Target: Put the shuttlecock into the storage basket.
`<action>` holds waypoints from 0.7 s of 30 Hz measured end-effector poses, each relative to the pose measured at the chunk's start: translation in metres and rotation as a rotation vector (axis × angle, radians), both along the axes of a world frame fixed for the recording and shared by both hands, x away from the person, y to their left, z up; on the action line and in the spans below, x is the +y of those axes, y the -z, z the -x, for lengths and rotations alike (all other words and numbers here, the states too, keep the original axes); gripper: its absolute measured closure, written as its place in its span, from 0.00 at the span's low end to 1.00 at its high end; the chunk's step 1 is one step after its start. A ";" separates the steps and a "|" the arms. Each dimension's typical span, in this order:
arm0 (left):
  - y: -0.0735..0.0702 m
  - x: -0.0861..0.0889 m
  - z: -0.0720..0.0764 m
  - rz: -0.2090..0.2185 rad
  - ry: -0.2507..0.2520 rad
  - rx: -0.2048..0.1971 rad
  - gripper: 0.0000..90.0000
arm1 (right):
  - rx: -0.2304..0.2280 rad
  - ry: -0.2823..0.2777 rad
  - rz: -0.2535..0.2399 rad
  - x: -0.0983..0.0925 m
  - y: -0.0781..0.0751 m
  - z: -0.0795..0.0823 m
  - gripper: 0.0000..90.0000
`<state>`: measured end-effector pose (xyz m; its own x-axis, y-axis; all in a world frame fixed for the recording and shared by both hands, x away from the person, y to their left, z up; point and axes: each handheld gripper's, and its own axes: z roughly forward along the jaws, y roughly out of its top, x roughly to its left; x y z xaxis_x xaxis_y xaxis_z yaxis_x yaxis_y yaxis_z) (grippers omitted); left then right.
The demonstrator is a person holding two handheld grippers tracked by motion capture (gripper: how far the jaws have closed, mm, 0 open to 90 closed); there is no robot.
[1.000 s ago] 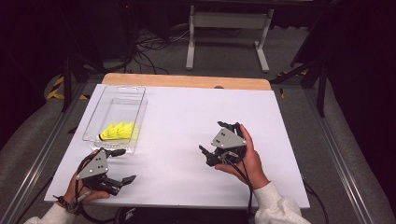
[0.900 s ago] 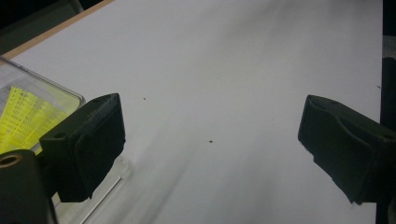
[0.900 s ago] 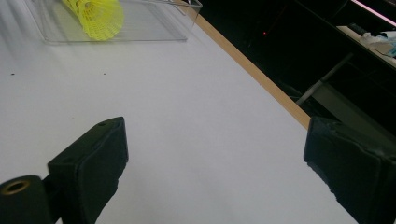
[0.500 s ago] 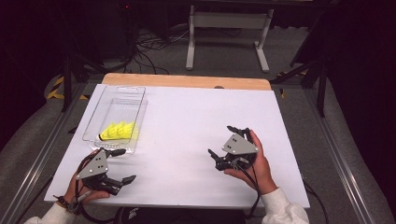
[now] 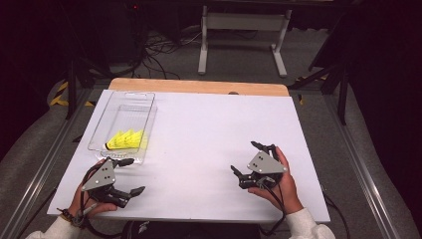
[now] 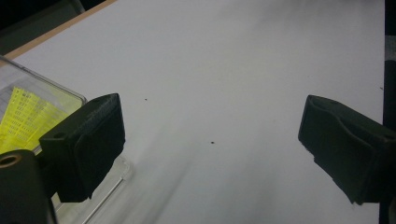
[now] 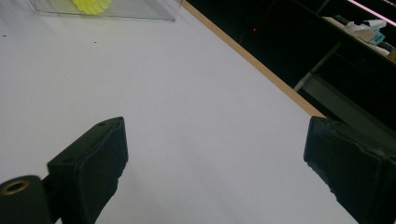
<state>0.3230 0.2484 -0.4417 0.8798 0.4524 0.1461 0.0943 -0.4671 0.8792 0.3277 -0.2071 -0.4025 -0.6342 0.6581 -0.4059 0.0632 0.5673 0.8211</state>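
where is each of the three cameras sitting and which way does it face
High view: above the person's side, looking forward and down on the white table; both hands, left gripper, right gripper.
Left gripper view: on the left gripper, along its open jaws across the table.
Right gripper view: on the right gripper, toward the table's far edge.
All share the clear tray with its yellow pieces.
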 end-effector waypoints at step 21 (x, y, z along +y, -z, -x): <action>0.000 0.000 -0.003 0.009 -0.024 -0.003 0.08 | 0.039 0.076 -0.058 -0.037 0.031 0.018 0.07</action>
